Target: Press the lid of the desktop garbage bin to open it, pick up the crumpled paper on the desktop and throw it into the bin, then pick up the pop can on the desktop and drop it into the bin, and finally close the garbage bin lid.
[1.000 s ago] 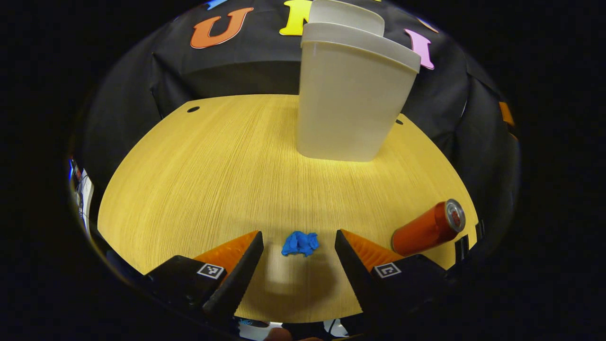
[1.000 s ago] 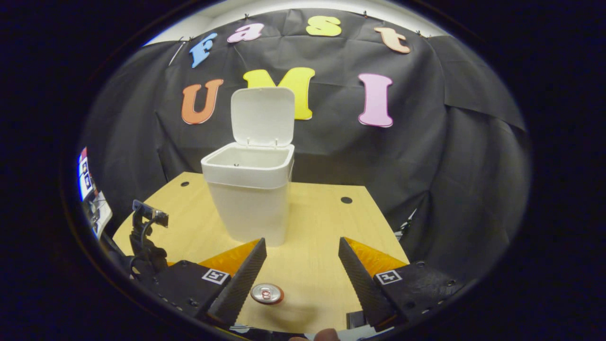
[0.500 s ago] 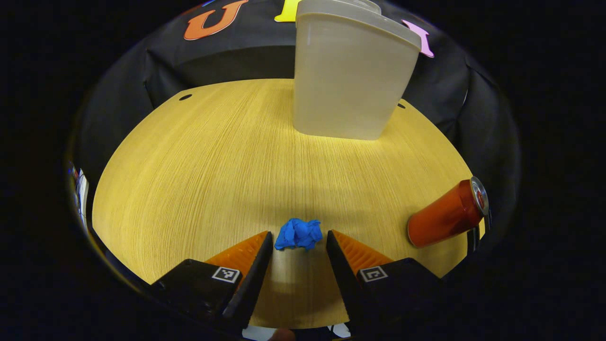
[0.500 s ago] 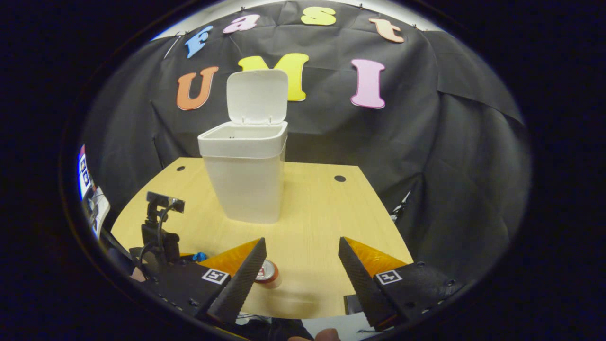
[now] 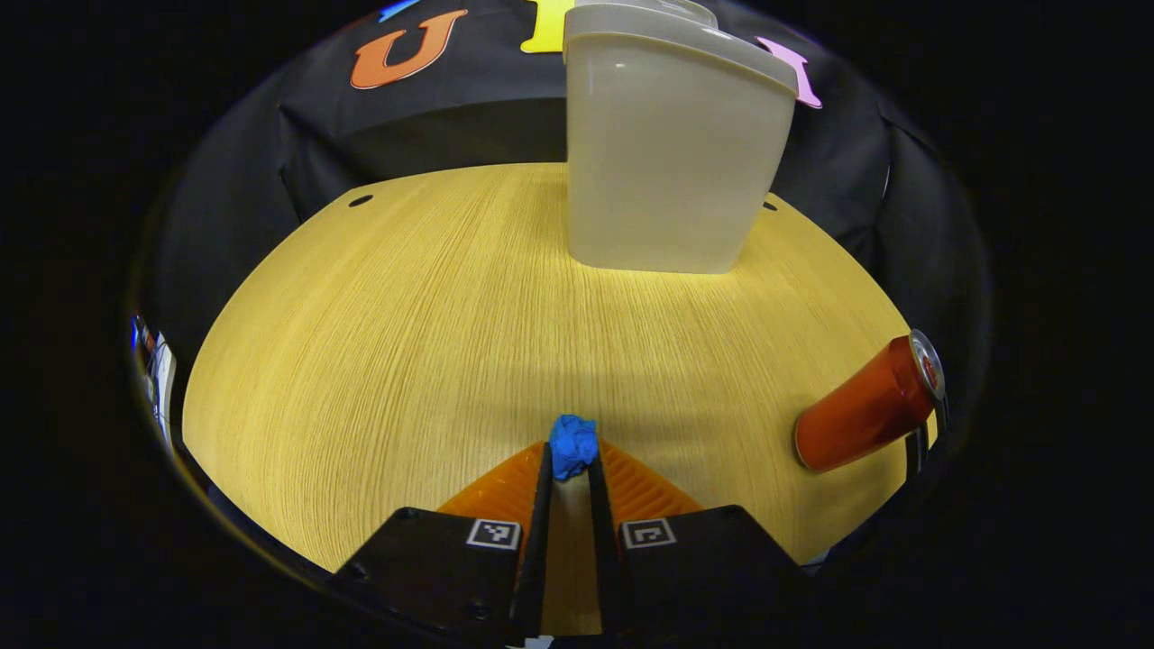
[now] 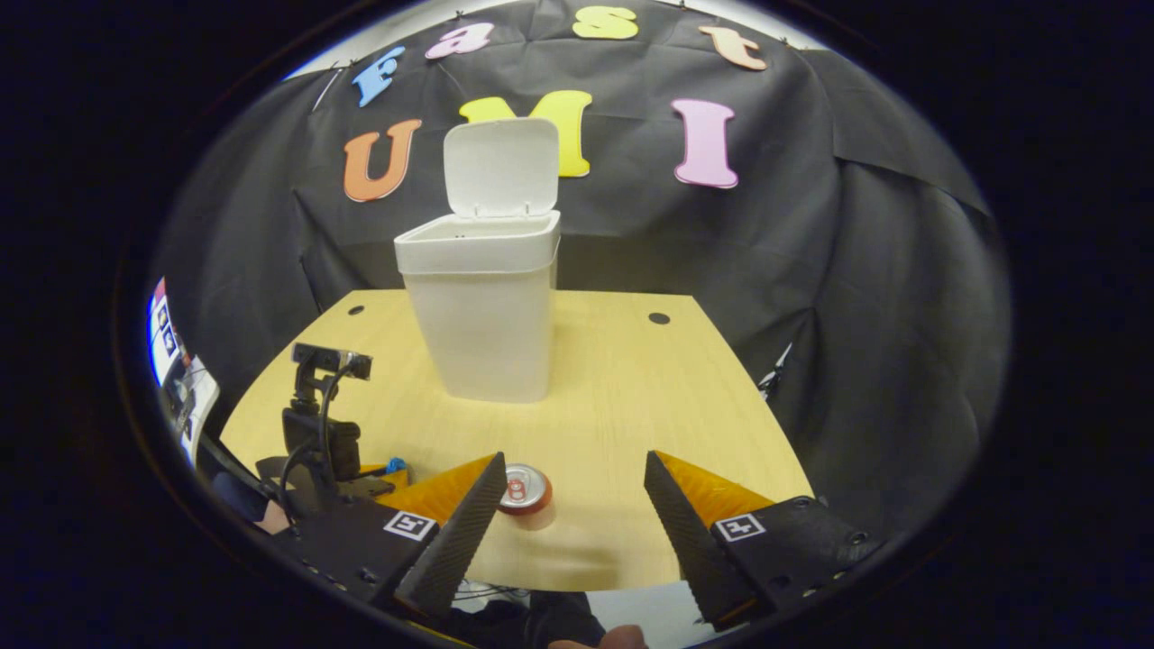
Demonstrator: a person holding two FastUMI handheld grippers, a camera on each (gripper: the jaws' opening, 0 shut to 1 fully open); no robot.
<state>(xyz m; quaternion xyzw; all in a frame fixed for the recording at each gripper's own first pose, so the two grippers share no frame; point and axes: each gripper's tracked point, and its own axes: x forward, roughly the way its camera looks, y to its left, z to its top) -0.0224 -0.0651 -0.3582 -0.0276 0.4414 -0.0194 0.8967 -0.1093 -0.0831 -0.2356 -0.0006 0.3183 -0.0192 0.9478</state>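
In the left gripper view we see our left gripper (image 5: 570, 464) pinching the crumpled blue paper (image 5: 573, 445) between both fingertips, low over the wooden table (image 5: 406, 333) at about six o'clock. Off at four o'clock the red can (image 5: 865, 406) stands on the table near its edge, well apart from the paper. Farther on, at twelve o'clock, the white bin (image 5: 672, 144) sits toward the back of the table.

In the right gripper view our right gripper (image 6: 572, 505) hangs above the near edge of the table (image 6: 631, 406) with its fingers spread wide and nothing between them. The can (image 6: 525, 489) sits just beside the tip of its left finger, top end toward us. At eight o'clock we see the left gripper (image 6: 329, 442) down by the table, a bit of blue paper (image 6: 395, 466) showing at its front. Beyond, at eleven o'clock, the bin (image 6: 482, 306) has its lid (image 6: 500, 167) raised upright.
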